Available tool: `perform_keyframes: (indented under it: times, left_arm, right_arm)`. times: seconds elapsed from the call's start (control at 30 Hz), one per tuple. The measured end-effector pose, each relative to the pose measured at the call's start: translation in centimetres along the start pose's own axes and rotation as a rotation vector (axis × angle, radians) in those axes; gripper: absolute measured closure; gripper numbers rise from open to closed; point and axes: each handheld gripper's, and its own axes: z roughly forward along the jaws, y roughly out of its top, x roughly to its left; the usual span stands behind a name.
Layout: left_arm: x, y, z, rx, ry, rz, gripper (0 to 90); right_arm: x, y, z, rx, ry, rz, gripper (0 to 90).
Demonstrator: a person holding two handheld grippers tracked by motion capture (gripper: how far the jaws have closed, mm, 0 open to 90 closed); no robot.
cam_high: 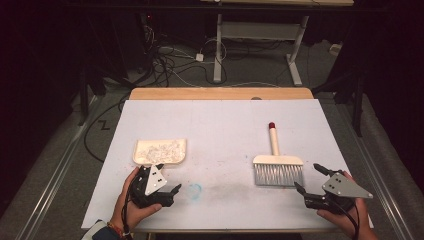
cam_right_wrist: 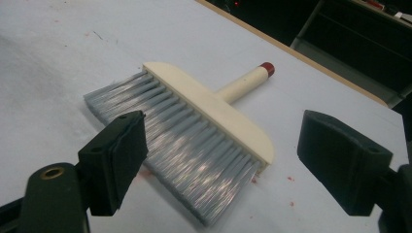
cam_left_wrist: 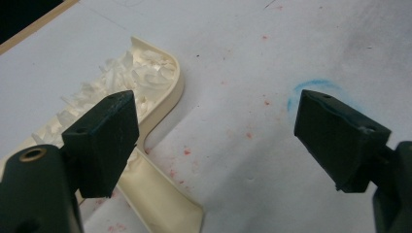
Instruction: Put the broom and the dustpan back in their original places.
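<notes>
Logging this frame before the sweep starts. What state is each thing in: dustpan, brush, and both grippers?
Cream plastic dustpan: flat on the white table sheet, holding white shreds, ungripped.
Cream hand brush with grey bristles and red-tipped handle: lying flat, bristles toward the person, ungripped.
Left gripper: open, beside the dustpan's handle.
Right gripper: open, just right of the brush bristles.

Dustpan point(cam_left_wrist: 165, 97) handle partly behind the left gripper's near jaw, white scraps point(cam_left_wrist: 126, 73) perhaps paper
</notes>
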Motion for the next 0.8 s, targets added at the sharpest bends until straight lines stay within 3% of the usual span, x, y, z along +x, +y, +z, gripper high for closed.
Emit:
perform_keyframes:
  times: [0.1, 0.47, 0.63, 0.8]
  left_arm:
    - [-0.06, 0.1, 0.15, 0.001, -0.002, 0.003, 15.8]
    - [0.01, 0.2, 0.29, 0.005, 0.004, -0.003, 15.8]
    - [-0.08, 0.25, 0.55, 0.018, -0.002, 0.007, 15.8]
    - [-0.09, 0.26, 0.44, 0.01, -0.007, -0.007, 15.8]
  right_arm:
    - [-0.06, -0.04, -0.01, 0.004, -0.018, -0.003, 18.6]
    - [0.15, -0.06, 0.49, 0.015, 0.005, 0.001, 18.5]
    - [-0.01, -0.23, 0.49, 0.021, -0.004, -0.002, 18.5]
    - [0.18, -0.04, 0.49, 0.021, -0.009, -0.011, 18.5]
